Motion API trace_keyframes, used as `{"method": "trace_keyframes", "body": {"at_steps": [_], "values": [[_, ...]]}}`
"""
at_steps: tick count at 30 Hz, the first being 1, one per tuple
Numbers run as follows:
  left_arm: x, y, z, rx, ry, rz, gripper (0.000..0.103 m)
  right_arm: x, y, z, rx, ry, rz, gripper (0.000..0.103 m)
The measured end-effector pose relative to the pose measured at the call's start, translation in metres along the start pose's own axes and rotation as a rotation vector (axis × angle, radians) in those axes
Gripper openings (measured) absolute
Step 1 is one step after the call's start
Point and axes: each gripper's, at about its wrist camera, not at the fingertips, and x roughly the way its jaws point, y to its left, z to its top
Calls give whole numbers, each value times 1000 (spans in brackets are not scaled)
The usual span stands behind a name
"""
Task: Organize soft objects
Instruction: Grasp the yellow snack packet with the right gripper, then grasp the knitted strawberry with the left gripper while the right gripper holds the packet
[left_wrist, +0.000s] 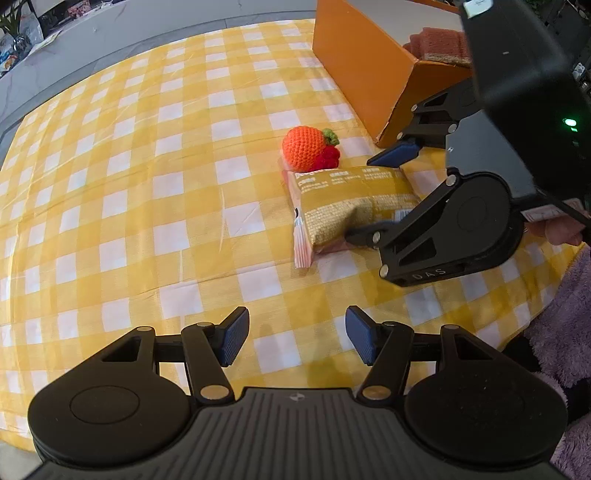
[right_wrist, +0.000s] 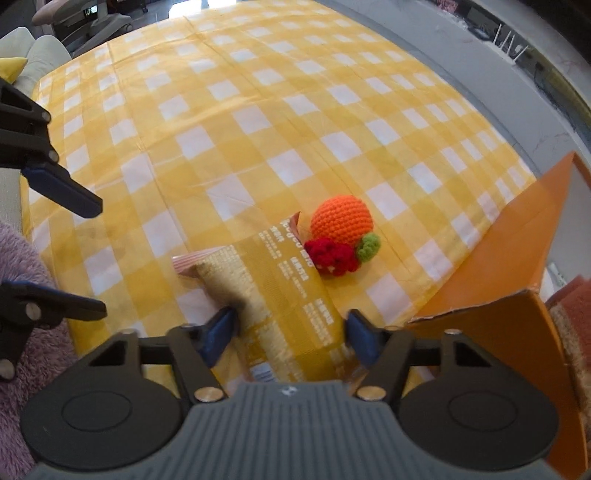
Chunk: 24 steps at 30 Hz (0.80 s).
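Note:
A yellow snack packet (left_wrist: 343, 199) lies on the yellow checked tablecloth (left_wrist: 147, 184), with a crocheted orange (left_wrist: 303, 147) and a small red knitted fruit (left_wrist: 328, 157) touching its far end. My right gripper (right_wrist: 288, 332) is open with its fingers on either side of the packet (right_wrist: 288, 291), close to it. In the right wrist view the orange (right_wrist: 341, 219) and red fruit (right_wrist: 332, 256) lie just beyond the packet. My left gripper (left_wrist: 295, 338) is open and empty, held over the cloth nearer the front edge.
An orange cardboard box (left_wrist: 362, 74) stands at the far right, holding a folded brown-orange cloth (left_wrist: 439, 42); it also shows in the right wrist view (right_wrist: 498, 280). A purple fleece sleeve (left_wrist: 565, 332) is at the right. Grey tabletop (left_wrist: 110, 33) borders the cloth.

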Motion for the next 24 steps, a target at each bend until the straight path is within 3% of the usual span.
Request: {"method": "trace_keyframes", "body": {"at_steps": [4,10,14,18,24], "values": [[-5,-2,1,-1,-18,4,71,-15,5,-5,16,-22,10,41],[-16,-7,4,18,-71,5,71,-45,0,-28,153,-67,12,40],[-22,-10,9,31,-146,31,68,-63,-15,-49,332,-88,-11,40],[-24,-12,21,38,-226,50,68,-62,-36,-64,506,-66,-15,40],[-11,-16,40,52,-274,73,68,-48,-51,-67,633,-27,-32,40]]}}
